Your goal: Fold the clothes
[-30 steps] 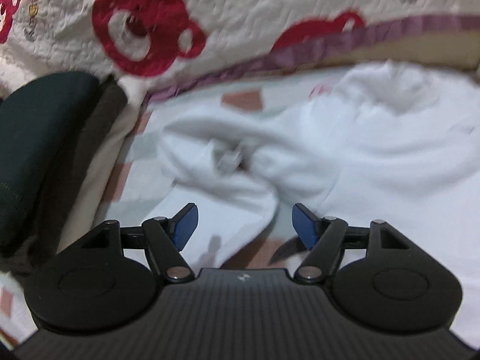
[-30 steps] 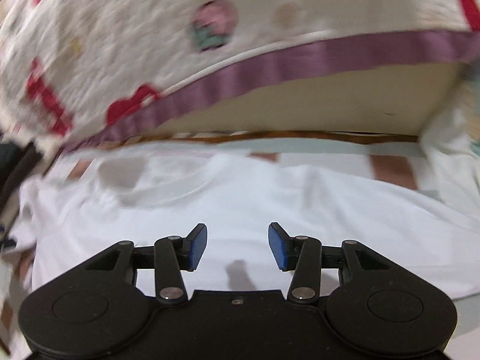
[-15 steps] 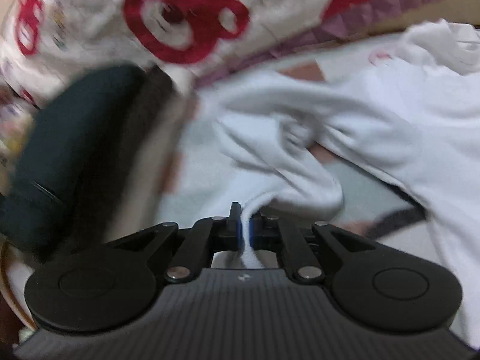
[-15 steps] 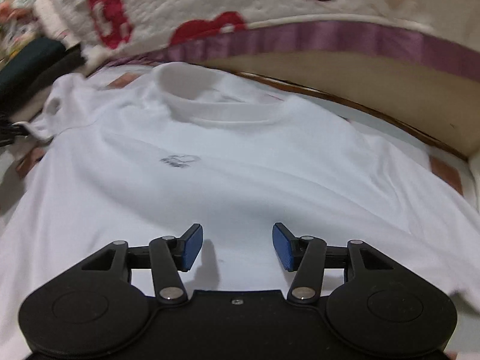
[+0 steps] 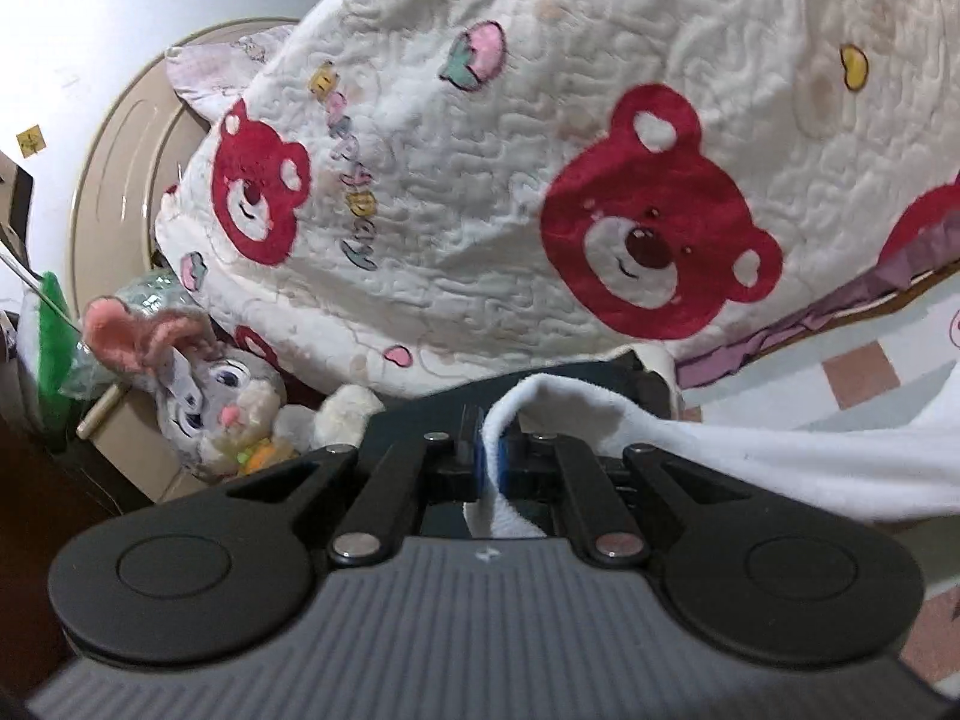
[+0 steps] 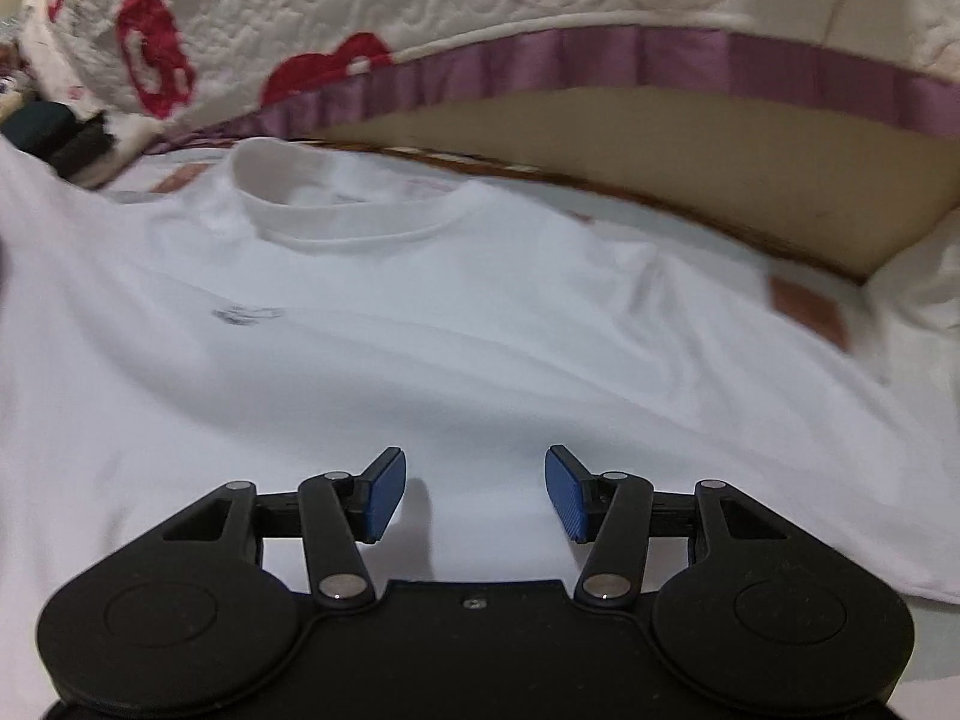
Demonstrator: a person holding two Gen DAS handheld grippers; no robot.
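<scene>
The left gripper [image 5: 489, 456] is clamped on a fold of the white T-shirt [image 6: 420, 330], which trails toward 3 o'clock. The right gripper [image 6: 474, 492] holds its fingers wide and empty above the shirt body; the collar [image 6: 336, 210] lies at 11 o'clock.

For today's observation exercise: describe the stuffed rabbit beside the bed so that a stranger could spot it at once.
Start at the big white quilt printed with red bear faces. Follow its lower left edge down, next to a cardboard box. There sits the plush rabbit: grey, with pink-lined ears, large eyes and a pink nose, the only toy with a modelled face rather than a printed one.
</scene>
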